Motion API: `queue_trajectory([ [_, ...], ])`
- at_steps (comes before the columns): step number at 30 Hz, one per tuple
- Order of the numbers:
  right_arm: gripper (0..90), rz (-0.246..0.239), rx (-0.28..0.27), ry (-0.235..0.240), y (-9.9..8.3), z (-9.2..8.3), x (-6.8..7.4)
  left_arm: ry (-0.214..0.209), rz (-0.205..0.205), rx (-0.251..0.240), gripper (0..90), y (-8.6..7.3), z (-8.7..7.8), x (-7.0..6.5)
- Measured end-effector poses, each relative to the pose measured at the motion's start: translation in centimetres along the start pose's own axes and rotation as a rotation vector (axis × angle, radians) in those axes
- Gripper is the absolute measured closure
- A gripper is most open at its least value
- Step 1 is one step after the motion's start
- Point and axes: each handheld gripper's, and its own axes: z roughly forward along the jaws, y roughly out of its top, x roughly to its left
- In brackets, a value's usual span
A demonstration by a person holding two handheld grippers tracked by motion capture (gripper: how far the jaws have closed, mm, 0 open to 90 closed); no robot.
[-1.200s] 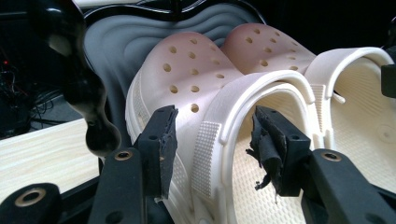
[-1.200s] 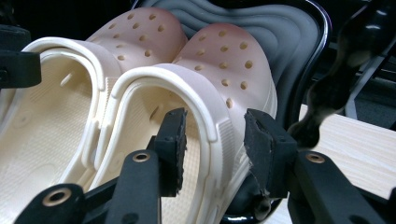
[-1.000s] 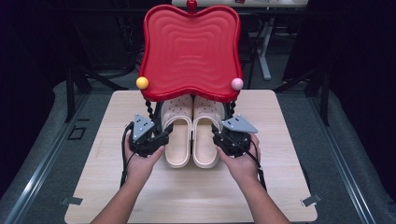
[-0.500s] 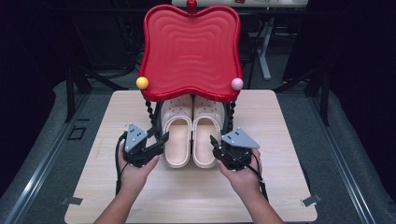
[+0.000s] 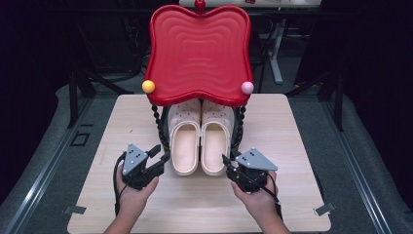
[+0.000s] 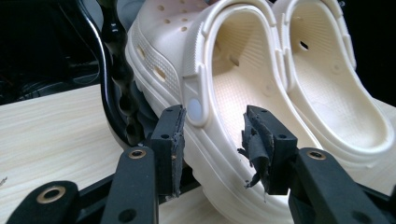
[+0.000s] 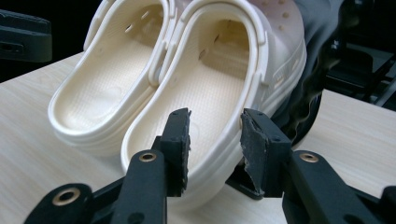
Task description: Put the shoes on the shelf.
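Note:
Two cream clogs stand side by side, toes away from me, under a red rack top [image 5: 199, 48]: the left clog [image 5: 185, 146] and the right clog [image 5: 215, 146]. My left gripper [image 5: 162, 153] is at the left clog's heel corner. In the left gripper view its jaws [image 6: 212, 149] straddle that clog's [image 6: 233, 70] outer side wall, and they have just been closing; a gap remains, so it is open. My right gripper [image 5: 229, 163] is at the right clog's heel. Its jaws [image 7: 215, 149] straddle the right clog's [image 7: 224, 79] outer wall, have also just been closing, and are open.
The rack stands on black twisted legs [image 5: 157, 122] close outside each clog, with a yellow ball [image 5: 148, 86] and a pink ball [image 5: 247, 87] at its front corners. The rack's low red top overhangs the toes. Bare wooden table [image 5: 302, 156] lies left, right and in front.
Both hands have drawn back toward me and lower, from beside the clogs' middles to their heel ends. Both pairs of jaws stand narrower around the clog walls.

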Motion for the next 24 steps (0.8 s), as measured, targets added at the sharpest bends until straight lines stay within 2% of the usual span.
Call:
queue_trajectory([
  [3,62.2,0.010,-0.008,0.010,-0.6,-0.6,0.2,-0.002,0.004,-0.004,56.8,-0.6,-0.6,-0.4],
  [6,65.0,0.002,0.003,0.000,-1.3,-1.3,0.5,-0.006,0.001,-0.003,58.9,-1.5,-1.2,-0.7],
  [12,70.3,0.004,0.014,-0.001,-3.2,-1.8,1.4,-0.013,-0.004,0.032,65.9,-3.3,-1.7,-1.1],
  [16,75.9,-0.004,0.039,0.026,-4.6,-1.2,2.2,-0.048,-0.015,0.071,71.6,-4.3,-1.9,-1.2],
  [19,80.5,-0.018,0.079,0.042,-5.4,-0.4,2.7,-0.064,-0.031,0.097,76.0,-4.8,-1.6,-1.4],
  [24,86.1,-0.006,0.111,0.071,-5.9,0.6,3.2,-0.077,-0.020,0.120,83.7,-5.3,-1.0,-1.9],
])
